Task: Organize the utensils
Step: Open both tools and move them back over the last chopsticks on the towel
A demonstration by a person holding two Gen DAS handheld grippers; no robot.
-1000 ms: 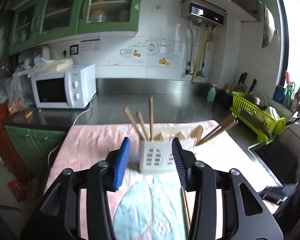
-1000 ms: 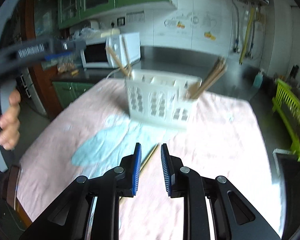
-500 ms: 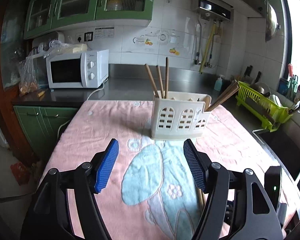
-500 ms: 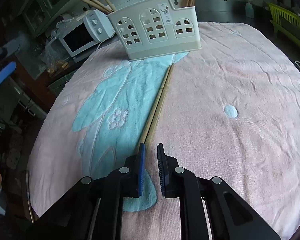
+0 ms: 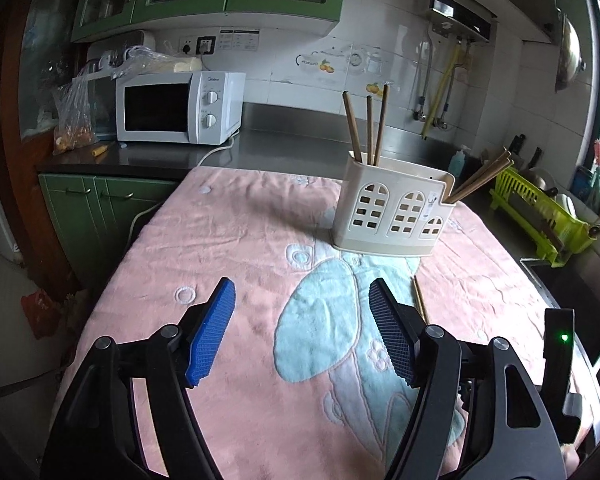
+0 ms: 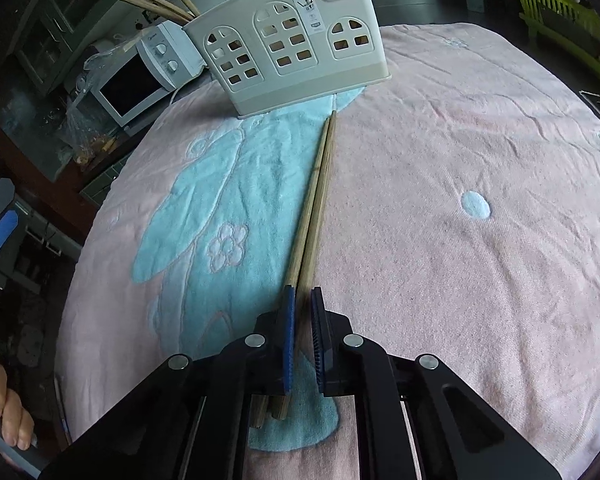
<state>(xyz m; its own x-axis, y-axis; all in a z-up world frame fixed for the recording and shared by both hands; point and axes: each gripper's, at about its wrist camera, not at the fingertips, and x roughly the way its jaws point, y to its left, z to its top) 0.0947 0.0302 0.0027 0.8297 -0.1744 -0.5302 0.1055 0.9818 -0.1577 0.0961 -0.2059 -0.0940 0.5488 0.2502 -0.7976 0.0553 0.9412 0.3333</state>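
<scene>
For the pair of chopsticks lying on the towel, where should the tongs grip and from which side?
Grip the chopstick pair at its near, thick end, from above, pads either side. They lie flat, side by side, pointing at the white holder; the right tongs already straddle that end.

The left gripper [image 5: 302, 330] hung over the pink towel [image 5: 228, 240], jaws wide apart with nothing between them. Beyond stood the white utensil holder [image 5: 394, 210], chopsticks [image 5: 367, 128] upright in it. One chopstick end [image 5: 419, 299] lay on the towel just beside the right finger.
</scene>
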